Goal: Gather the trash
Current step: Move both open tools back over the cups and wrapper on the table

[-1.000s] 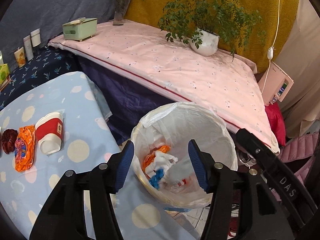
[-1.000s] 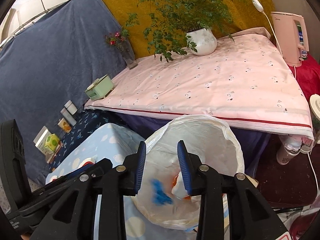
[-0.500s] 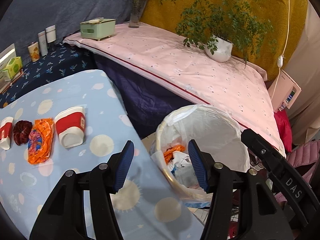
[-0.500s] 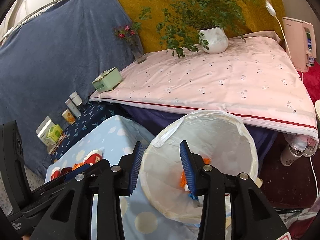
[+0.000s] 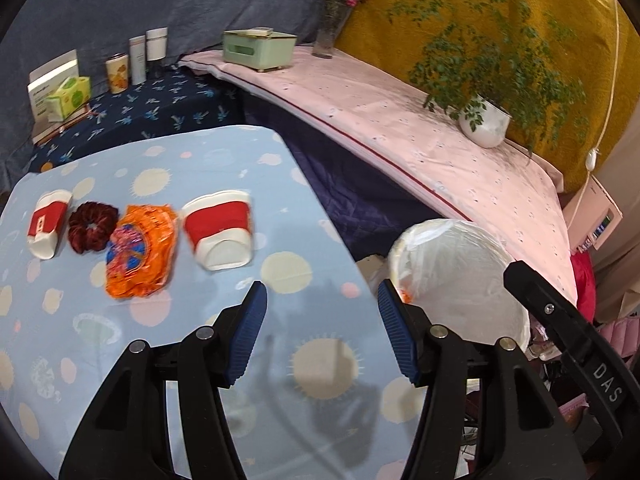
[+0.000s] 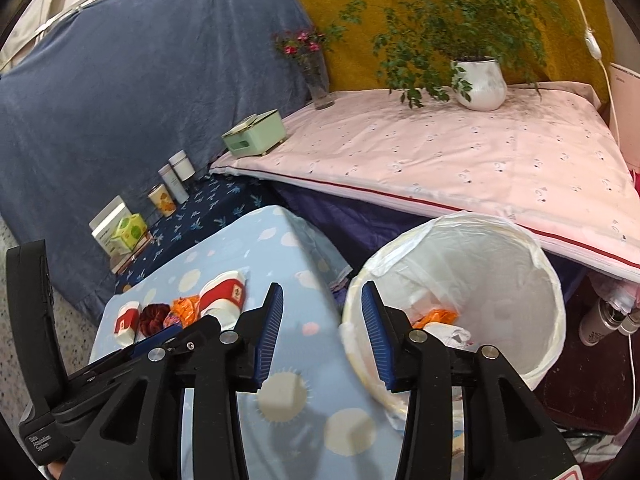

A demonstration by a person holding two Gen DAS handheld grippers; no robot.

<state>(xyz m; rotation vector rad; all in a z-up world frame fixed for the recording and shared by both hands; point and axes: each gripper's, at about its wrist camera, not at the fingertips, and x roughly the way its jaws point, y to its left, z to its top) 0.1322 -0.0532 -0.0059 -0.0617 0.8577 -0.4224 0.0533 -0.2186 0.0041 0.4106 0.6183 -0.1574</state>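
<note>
Blue spotted cloth covers the tabletop (image 5: 168, 360) under me, and the lined bin (image 6: 552, 320) stands just off its edge at 3 o'clock.

Both my left jaws (image 5: 320, 332) and my right jaws (image 6: 322, 334) gape wide with nothing between them.

Trash left to collect lies in a row at 10 o'clock in the left view: a cup (image 5: 220, 236), an orange wrapper (image 5: 140, 252), a dark red scrunchie (image 5: 93, 227) and a second cup (image 5: 48, 222). Some trash already sits in the bin.

Risks as I judge them:
- The near cup lies on its side, so a nudge from one pad could roll it away or into the wrapper.
- Squeezing a paper cup hard may crush it and let it slip out.
- The wrapper lies flat and slick; my pads may skate over it or snag the cloth.
- The scrunchie touches the wrapper and may not be trash at all; a careless grab could drag it along.
</note>
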